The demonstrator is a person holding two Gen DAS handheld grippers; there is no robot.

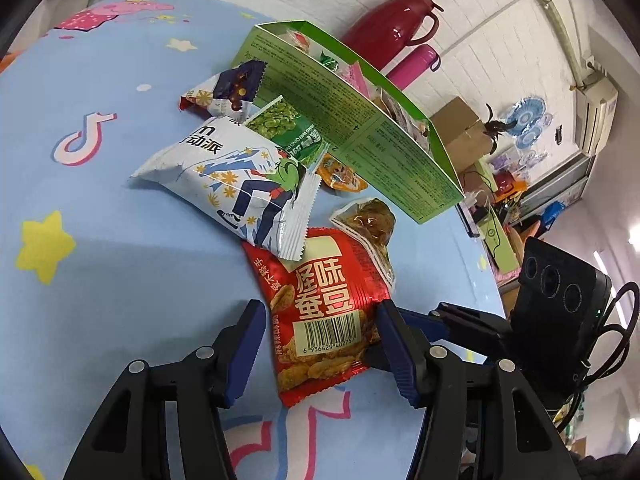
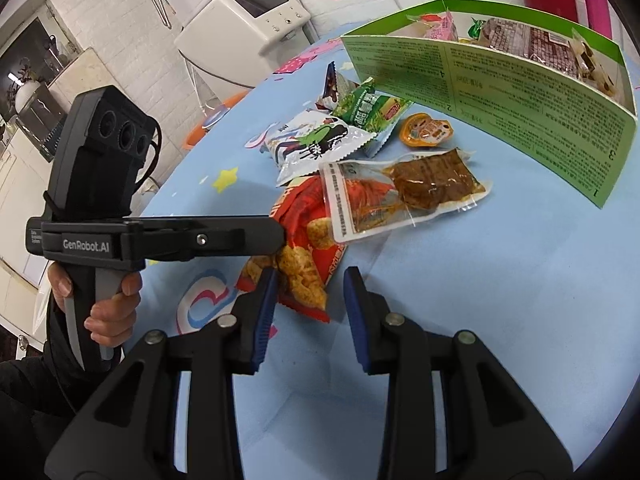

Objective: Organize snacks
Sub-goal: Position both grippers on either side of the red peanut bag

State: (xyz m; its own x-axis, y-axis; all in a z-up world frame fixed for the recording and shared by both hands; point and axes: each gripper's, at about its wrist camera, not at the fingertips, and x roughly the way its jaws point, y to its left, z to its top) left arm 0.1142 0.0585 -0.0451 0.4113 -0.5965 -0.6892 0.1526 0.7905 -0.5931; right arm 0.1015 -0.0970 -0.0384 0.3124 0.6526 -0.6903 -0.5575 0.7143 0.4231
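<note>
A red broad-bean packet [image 1: 320,312] lies flat on the blue tablecloth. My left gripper [image 1: 320,308] is open and straddles its lower half, with the right finger at the packet's edge. In the right wrist view, my right gripper [image 2: 312,272] is open just short of the same red packet [image 2: 308,236], and its left finger overlaps one corner. The left gripper [image 2: 276,234] reaches in from the side, held by a hand [image 2: 108,308]. Beyond it lie a clear brown tofu pack [image 2: 412,188], a white cartoon packet [image 1: 232,184], a green pea packet [image 1: 288,128] and an orange jelly cup [image 2: 426,130].
A long green box [image 1: 352,120] stands at the back of the table with several snacks in it. A dark blue packet [image 1: 228,92] lies by its left end. A red thermos [image 1: 388,28] and a pink bottle [image 1: 416,64] stand behind. The table edge [image 1: 472,248] curves away on the right.
</note>
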